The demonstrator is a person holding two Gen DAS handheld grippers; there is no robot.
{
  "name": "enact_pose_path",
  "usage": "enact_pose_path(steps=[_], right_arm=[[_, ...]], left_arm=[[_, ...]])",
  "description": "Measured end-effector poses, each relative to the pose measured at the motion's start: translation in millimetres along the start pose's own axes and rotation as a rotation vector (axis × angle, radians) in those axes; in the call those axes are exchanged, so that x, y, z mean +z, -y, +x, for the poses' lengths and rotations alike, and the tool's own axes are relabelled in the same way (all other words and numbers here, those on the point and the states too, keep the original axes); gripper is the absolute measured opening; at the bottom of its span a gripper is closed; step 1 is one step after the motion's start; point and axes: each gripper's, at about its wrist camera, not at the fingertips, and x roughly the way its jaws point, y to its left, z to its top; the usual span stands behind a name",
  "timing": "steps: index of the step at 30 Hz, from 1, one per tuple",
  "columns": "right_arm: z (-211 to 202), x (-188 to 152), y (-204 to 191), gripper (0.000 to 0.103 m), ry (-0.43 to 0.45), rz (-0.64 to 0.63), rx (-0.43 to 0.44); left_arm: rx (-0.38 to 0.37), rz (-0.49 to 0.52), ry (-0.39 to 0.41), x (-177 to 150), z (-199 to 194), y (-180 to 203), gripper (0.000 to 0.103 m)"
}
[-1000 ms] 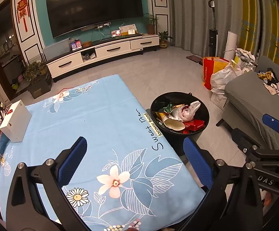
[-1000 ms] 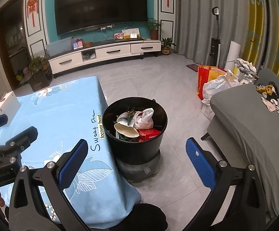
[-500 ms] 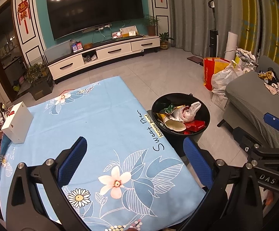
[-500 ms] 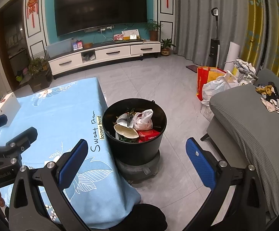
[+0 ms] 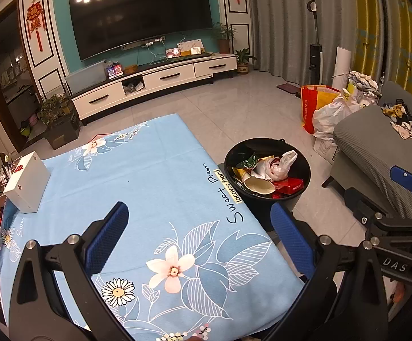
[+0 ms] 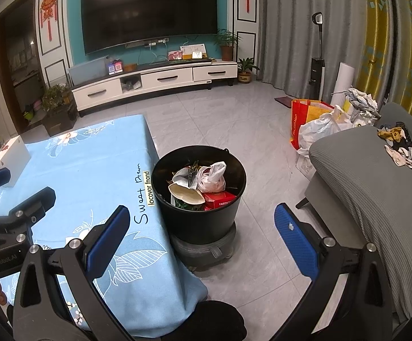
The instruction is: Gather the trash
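On the far left of the blue flowered tablecloth (image 5: 154,176) we see a white box (image 5: 25,186) with a red mark whose writing we cannot read. Our left gripper (image 5: 203,238) hangs over the cloth with its blue pads spread wide and nothing between them. Along the cloth's right edge we read "Sweet" in black script, a second word we cannot make out, and a yellow tag that looks like "locovor frond". Just beside that edge stands the black bin (image 6: 199,221) on a low grey base, holding the trash (image 6: 199,187): a white plastic bag, a paper bowl, green wrappers and a red carton with white lettering too small to read. Our right gripper (image 6: 200,238) is likewise released and empty, above the floor near the bin. Farther right, a red and yellow shopping bag (image 6: 299,119) leans near a grey sofa (image 6: 370,176).
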Motion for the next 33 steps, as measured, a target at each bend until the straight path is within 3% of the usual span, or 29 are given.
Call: enact_pose_path(steps=[33], right_arm=[[-2.1, 2.1, 0.8, 0.100, 0.001, -0.003, -0.002]], left_arm=[[0.002, 0.004, 0.006, -3.0, -1.8, -0.8, 0.100]])
